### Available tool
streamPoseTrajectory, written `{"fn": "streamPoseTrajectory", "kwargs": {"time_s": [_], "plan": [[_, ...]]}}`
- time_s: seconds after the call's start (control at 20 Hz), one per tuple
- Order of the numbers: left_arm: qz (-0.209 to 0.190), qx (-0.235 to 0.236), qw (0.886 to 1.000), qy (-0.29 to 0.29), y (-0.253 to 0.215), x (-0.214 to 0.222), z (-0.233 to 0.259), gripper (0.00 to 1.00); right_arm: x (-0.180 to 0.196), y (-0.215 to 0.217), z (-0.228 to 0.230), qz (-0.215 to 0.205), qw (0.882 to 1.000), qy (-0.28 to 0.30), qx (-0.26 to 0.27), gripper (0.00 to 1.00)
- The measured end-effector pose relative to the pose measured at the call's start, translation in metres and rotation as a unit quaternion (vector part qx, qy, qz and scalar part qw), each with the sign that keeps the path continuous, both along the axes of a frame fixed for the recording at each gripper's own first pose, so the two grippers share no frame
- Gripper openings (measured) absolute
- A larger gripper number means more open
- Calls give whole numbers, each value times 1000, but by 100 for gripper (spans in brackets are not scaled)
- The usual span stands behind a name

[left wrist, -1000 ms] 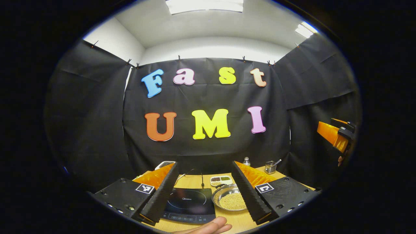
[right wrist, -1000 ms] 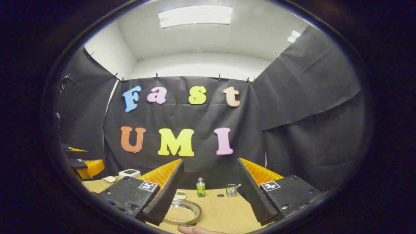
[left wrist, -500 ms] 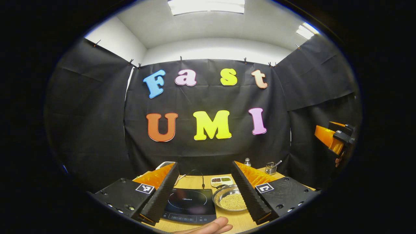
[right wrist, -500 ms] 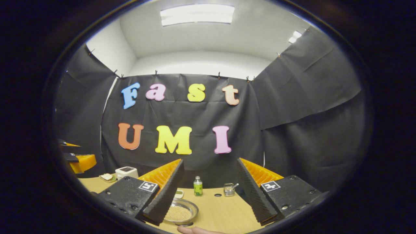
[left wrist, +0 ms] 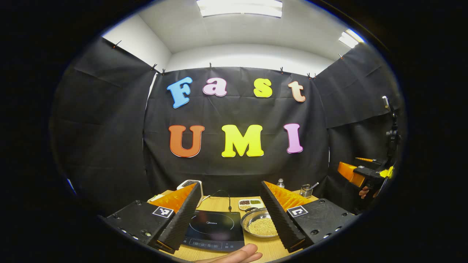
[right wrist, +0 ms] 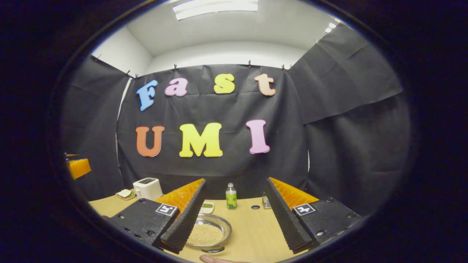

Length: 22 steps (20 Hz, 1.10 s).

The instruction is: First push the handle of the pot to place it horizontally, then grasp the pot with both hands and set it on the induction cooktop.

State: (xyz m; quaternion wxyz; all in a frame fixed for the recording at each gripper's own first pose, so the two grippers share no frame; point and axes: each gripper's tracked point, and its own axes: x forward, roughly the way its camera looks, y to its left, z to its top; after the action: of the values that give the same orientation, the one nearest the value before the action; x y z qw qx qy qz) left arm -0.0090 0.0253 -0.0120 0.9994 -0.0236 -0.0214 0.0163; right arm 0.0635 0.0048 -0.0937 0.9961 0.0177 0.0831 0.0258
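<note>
One pot, one cooktop; left gripper and right gripper gape empty

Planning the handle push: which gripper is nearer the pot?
Hard to call. The pot lies ahead of the left gripper, by its right finger; it lies ahead of the right gripper, by its left finger.

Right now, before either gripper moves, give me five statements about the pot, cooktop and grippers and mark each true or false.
1. The pot sits on the induction cooktop. False: it rests on the table beside it.
2. The pot holds small yellowish beads. True.
3. The left gripper is shut on the pot. False: its jaws stand open, holding nothing.
4. The right gripper is open. True.
5. A green-labelled bottle stands behind the pot. True.
</note>
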Motion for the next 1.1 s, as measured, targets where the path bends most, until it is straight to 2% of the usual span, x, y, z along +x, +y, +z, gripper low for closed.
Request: {"fn": "streamPoseTrajectory", "kwargs": {"time_s": [0.05, 0.15, 0.25, 0.3, 0.35, 0.4, 0.5, 0.6, 0.65, 0.7, 0.95, 1.0, 1.1], "plan": [[0, -2, 1000, 1, 0, 0, -3, 96, 3, 5, -8, 13, 1000, 6, 8, 96], [0, -6, 1000, 3, 1, 0, -6, 96, 11, 14, -26, 35, 999, 22, 24, 82], [-3, -5, 1000, 11, -1, -3, -14, 96, 15, 25, -46, 55, 997, 41, 31, 60], [-5, -3, 1000, 11, -3, -3, -15, 96, 16, 30, -59, 63, 996, 52, 22, 44], [-6, 0, 1000, 12, -2, -3, -16, 97, 16, 35, -72, 73, 995, 66, 6, 35], [-5, 4, 1000, 15, -1, -4, -19, 96, 15, 40, -85, 76, 994, 77, -7, 15], [-2, 5, 1000, 17, 1, -5, -22, 96, 11, 58, -102, 98, 990, 95, -13, 1], [-1, 4, 1000, 18, 3, -6, -24, 96, 7, 64, -123, 101, 988, 113, -24, 4], [0, 3, 1000, 18, 4, -6, -26, 96, 4, 69, -134, 105, 986, 125, -30, 0], [1, 2, 1000, 17, 6, -7, -26, 96, 1, 76, -145, 110, 984, 137, -34, 4], [3, -2, 1000, 18, 9, -7, -31, 96, -7, 88, -196, 127, 972, 188, -59, 1], [2, -1, 1000, 19, 10, -6, -31, 97, -9, 90, -207, 129, 970, 200, -59, 4], [2, 2, 1000, 19, 10, -6, -34, 97, -15, 97, -230, 141, 962, 229, -51, 2]]}}
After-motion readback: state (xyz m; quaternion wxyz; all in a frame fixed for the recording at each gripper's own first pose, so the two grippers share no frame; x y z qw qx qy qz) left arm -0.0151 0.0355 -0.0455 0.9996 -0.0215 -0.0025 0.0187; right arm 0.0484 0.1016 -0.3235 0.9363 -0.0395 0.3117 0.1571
